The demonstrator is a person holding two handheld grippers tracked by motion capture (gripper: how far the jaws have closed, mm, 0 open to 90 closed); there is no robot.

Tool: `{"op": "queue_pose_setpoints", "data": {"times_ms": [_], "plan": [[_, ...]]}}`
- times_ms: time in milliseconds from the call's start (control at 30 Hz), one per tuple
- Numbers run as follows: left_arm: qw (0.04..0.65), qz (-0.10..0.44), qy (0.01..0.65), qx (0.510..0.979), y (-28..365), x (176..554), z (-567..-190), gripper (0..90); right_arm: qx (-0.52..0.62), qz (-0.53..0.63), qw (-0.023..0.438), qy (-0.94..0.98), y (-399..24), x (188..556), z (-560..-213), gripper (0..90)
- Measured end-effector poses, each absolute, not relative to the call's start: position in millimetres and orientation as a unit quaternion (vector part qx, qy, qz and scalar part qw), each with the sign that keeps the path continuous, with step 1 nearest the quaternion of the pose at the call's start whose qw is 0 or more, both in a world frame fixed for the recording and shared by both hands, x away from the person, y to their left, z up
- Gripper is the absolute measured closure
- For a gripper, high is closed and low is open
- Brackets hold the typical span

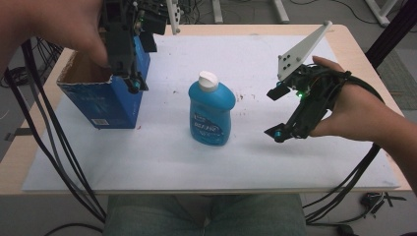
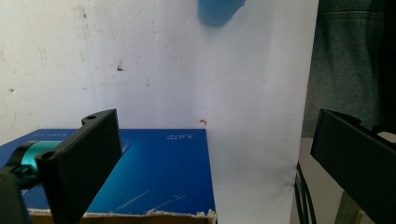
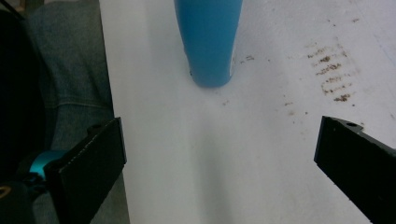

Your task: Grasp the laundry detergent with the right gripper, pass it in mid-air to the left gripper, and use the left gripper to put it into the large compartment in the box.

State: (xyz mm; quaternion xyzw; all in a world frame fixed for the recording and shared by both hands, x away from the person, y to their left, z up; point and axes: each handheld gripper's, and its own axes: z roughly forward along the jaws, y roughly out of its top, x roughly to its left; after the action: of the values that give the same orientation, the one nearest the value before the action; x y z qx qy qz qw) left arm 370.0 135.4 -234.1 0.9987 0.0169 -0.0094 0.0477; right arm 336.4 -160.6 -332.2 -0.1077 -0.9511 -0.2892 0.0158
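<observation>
Item one, the bottle [image 1: 211,110]: blue, white cap, standing upright near the middle of the white sheet [image 1: 196,167] that covers the table [image 1: 354,44]. From where I sit at the controls it stands between my two tools, touching neither.

Item two, my right gripper [image 1: 274,112]: held in the hand at the right, lying on its side and pointing left at the bottle. Its jaws are spread wide with nothing between them. In the right gripper view I see the foot of the bottle [image 3: 209,42] straight ahead, well beyond the jaw tips and centred on the gap. Brown specks [image 3: 331,74] dot the sheet to its right.

Item three, my left gripper [image 1: 133,81]: held high at the far left, pointing down over the near right corner of the box [image 1: 110,101]. Jaws wide and empty here too. In the left gripper view one jaw hangs above the blue side of the box [image 2: 159,172], the other out past the edge of the sheet. The bottle [image 2: 219,11] shows as a blue patch at the top edge, well apart from this gripper.

Item four, the box: blue cardboard, open at the top, left of the bottle and clear of it.
</observation>
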Motion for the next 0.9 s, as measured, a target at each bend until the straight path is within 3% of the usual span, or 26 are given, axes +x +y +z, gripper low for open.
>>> {"op": "queue_pose_setpoints", "data": {"times_ms": [900], "plan": [[0.051, -0.008, 0.013, 0.999, 132.4, 371.3, -233.0, 1.8, -0.130, -0.382, 0.021, -0.915, -121.6, 340.0, -368.2, 1.2]]}}
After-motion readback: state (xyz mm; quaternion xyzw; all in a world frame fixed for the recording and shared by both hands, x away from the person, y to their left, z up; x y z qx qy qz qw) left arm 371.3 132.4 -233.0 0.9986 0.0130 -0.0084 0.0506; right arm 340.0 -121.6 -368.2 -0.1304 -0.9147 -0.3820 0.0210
